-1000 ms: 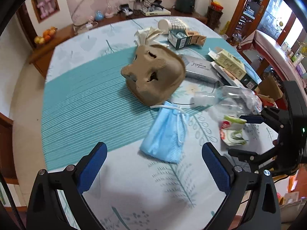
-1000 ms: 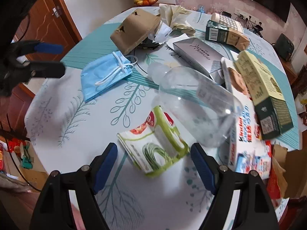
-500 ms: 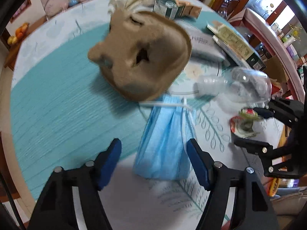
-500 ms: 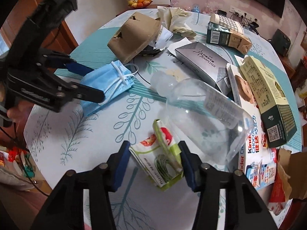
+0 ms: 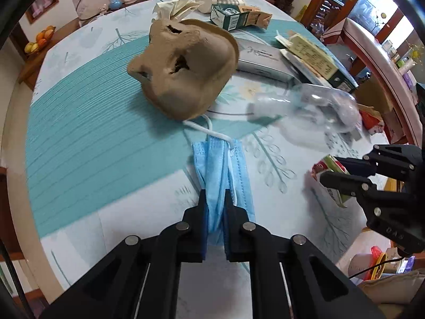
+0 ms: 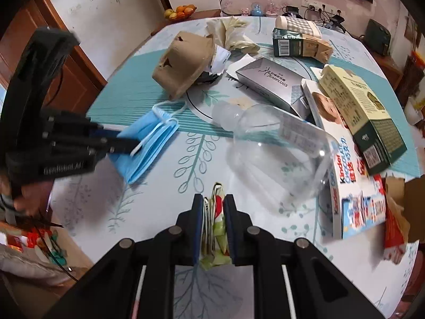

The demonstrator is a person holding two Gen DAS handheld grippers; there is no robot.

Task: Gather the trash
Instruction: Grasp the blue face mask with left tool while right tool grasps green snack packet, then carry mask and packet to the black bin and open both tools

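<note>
My left gripper (image 5: 214,199) is shut on a blue face mask (image 5: 216,170), which bunches between its pads with white ear loops trailing toward the far side. Seen from the right wrist, that same left gripper (image 6: 124,143) pinches the mask (image 6: 151,143) at the table's left. My right gripper (image 6: 213,207) is shut on a flattened green, red and white wrapper (image 6: 212,228) standing on edge between its pads. In the left wrist view the right gripper (image 5: 332,171) grips the wrapper (image 5: 328,164) at the right.
A brown pulp tray (image 5: 183,66) lies upside down beyond the mask. A clear plastic bottle (image 6: 273,148) lies on its side in the middle. Cartons, a grey earplug box (image 6: 271,85), a chocolate box (image 6: 348,186) and crumpled paper (image 6: 231,34) crowd the far and right side.
Both grippers went from wide open to shut. The left one came down and pinched the mask into a fold; the right one closed on the wrapper and tipped it upright.
</note>
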